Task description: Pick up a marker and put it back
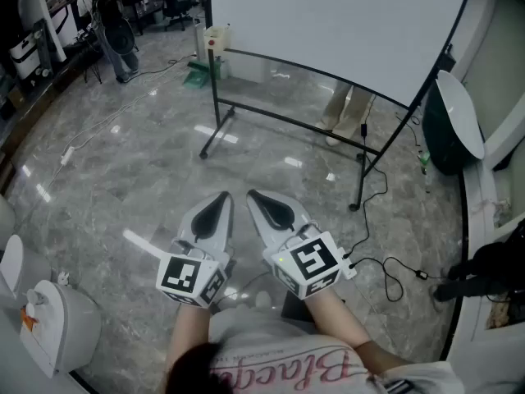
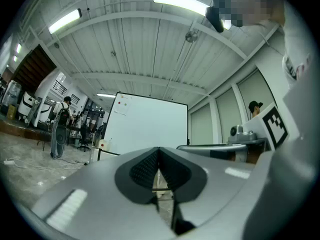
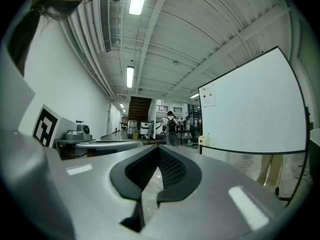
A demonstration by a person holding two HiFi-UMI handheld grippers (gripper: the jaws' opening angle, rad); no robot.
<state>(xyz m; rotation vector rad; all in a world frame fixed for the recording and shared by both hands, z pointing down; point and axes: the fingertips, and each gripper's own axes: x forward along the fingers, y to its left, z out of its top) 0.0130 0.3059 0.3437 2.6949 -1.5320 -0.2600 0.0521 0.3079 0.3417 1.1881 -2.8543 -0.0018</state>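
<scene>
The left gripper and the right gripper sit side by side low in the middle of the head view. They point up the frame at the whiteboard. Both pairs of jaws are pressed together with nothing in them.

I cannot see a marker anywhere. It may lie on the ledge along the bottom of the board, or by the small box at the board's left end, but it is too small to tell.

A marker is probably light, stiff, smooth and round, so it could roll or slip. I think the best place to hold it is across the middle of its body, not on the cap.

The gray floor between the grippers and the board is open. The things to watch are the black stand legs sticking out in the middle of the frame and a black cable on the floor at the lower right.
</scene>
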